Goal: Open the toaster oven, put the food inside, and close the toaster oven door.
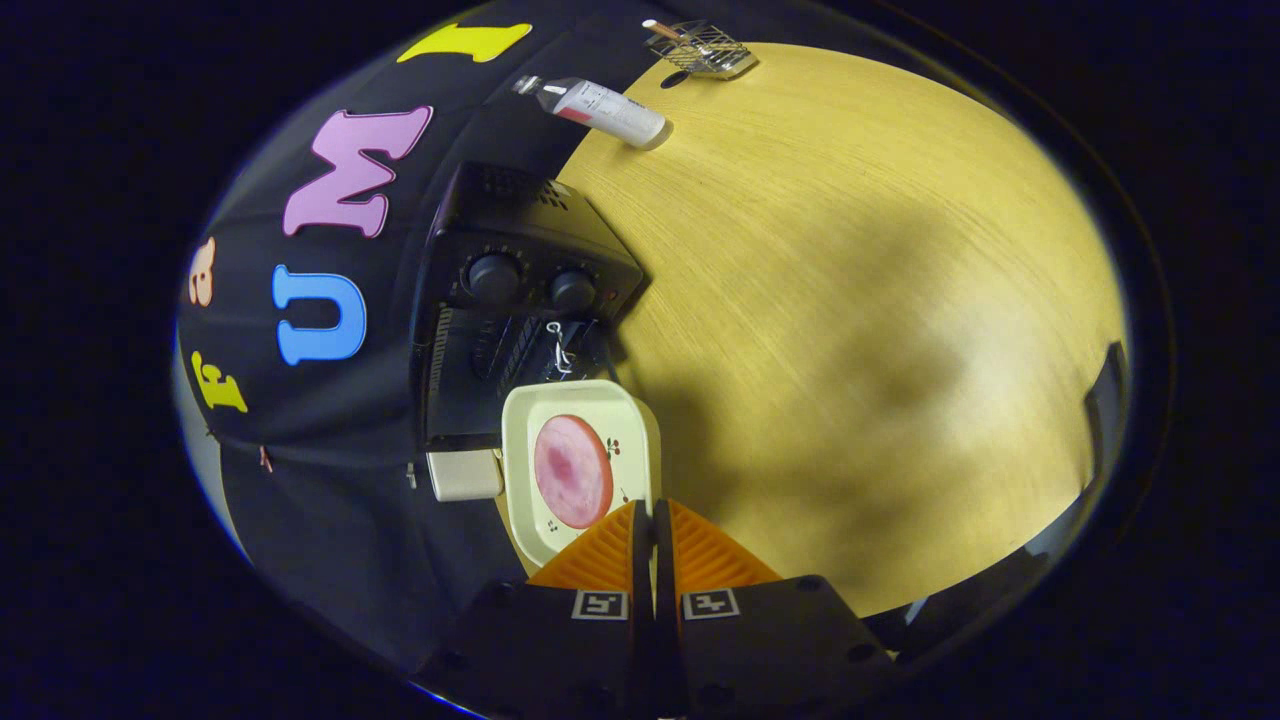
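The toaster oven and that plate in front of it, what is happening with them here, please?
A person holds a hand-held gripper, and its orange jaws are pressed together on the near rim of a cream plate that carries a pink slice of food. The plate sits just ahead of the jaws, right in front of the black toaster oven on the wooden table. I cannot tell whether the oven door is open. A white bottle and a wire rack lie beyond.

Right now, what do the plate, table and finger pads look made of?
Plate: glazed ceramic or melamine, by its cream sheen and small printed sprigs. Table: wood or laminate, matte, with fine straight grain. Fingers: ribbed orange plastic or rubber; the gripper is shut, empty, over the plate's edge.
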Demonstrator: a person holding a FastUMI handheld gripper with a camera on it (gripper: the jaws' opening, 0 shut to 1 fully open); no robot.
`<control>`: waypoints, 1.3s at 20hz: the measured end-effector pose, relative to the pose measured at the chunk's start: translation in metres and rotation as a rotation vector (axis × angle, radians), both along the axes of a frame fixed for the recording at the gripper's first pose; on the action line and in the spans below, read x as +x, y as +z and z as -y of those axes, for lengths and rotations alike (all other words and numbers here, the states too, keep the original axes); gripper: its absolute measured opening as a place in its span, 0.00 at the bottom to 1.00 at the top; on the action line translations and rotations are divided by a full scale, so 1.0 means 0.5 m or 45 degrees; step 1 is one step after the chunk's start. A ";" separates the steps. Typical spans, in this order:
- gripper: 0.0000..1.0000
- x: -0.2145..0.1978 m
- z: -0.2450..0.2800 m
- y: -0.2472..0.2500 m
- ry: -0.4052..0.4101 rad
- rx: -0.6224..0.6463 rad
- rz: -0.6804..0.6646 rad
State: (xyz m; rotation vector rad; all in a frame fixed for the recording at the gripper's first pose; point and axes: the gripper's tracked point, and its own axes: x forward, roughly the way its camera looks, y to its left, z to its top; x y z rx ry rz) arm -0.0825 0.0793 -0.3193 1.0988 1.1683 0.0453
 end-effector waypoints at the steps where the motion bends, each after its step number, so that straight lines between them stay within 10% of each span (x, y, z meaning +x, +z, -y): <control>1: 0.05 0.010 -0.030 -0.010 -0.054 0.014 -0.012; 16: 0.06 0.248 -0.222 -0.043 -0.846 -0.075 -0.182; 26: 0.07 0.299 -0.275 -0.067 -0.949 -0.033 -0.270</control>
